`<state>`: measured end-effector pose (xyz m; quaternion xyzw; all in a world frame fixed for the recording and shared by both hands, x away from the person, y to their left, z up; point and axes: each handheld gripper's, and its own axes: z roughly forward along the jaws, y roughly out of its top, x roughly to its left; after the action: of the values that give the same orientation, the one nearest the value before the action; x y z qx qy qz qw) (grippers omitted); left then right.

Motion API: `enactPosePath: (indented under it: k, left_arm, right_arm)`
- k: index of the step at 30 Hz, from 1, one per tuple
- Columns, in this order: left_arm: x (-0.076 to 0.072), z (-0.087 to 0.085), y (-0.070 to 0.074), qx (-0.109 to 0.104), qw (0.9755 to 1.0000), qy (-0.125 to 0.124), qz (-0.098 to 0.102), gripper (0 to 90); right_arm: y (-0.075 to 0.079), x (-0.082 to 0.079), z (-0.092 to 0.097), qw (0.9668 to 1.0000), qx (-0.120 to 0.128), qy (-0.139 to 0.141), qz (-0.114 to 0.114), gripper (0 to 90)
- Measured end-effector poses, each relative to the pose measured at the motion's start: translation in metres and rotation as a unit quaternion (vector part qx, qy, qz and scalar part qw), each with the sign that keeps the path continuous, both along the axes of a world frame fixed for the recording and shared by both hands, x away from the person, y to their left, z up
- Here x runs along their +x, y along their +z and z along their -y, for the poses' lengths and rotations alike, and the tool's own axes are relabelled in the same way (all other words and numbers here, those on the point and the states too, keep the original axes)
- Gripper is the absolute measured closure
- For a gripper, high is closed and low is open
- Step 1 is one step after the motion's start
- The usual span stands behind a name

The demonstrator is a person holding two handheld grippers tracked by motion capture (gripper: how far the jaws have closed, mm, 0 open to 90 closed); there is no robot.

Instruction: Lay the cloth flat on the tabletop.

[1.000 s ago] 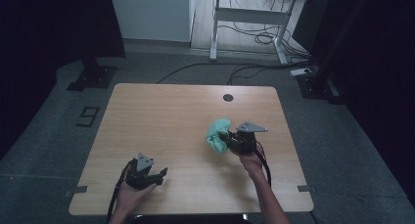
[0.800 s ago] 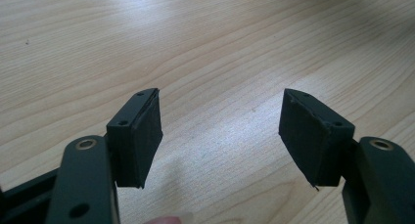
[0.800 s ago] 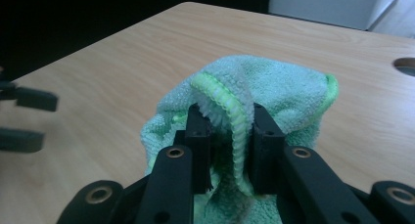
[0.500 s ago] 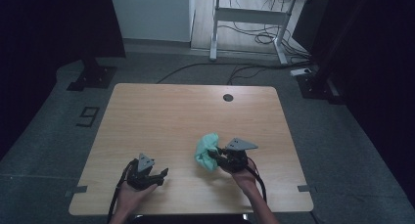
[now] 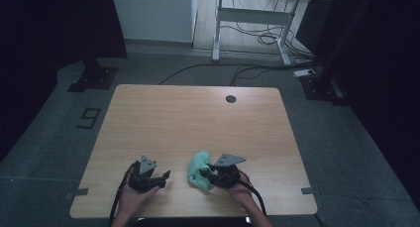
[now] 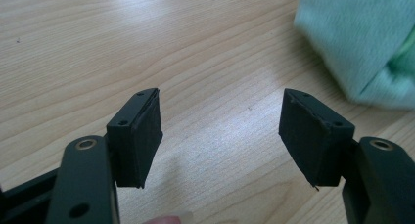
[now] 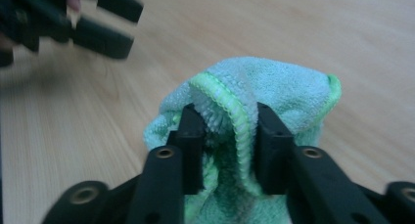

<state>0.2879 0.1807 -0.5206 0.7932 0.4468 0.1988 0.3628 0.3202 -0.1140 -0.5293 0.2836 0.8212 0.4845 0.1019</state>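
Moved: right gripper carried the green cloth toward the near table edge, jaws just loosening.
Grip: cloth fold bunched between them.
Left gripper: spread, empty, cloth just to its right.

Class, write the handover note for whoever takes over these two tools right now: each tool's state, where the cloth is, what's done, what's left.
Right tool: jaws around a bunched fold of the green cloth, just been opening; grip looks loose.
Left tool: open, nothing between its jaws, low over the table beside the cloth.
Cloth: crumpled near the table's front edge, between the two tools.
Done: cloth brought toward the left tool.
Left: probably grasp an edge with the left tool, then spread or fold it.
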Motion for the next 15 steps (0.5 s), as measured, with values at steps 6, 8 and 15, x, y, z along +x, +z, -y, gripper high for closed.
enactPosePath:
  k: [6, 8, 15]
  left_arm:
    - [0.0, -0.001, 0.001, -0.002, 1.0, 0.002, 0.002, 32.7]
    - [0.0, -0.002, 0.001, -0.003, 1.0, 0.002, 0.002, 32.7]
    - [-0.001, 0.001, 0.002, -0.004, 1.0, 0.001, 0.004, 32.7]
  right_arm:
    - [0.004, -0.009, 0.005, 0.9996, 0.008, -0.024, 0.012, 31.4]
    - [0.009, -0.013, 0.012, 0.9993, 0.019, -0.03, 0.014, 29.1]
    - [0.016, -0.014, 0.034, 0.9971, 0.049, -0.057, 0.009, 39.8]
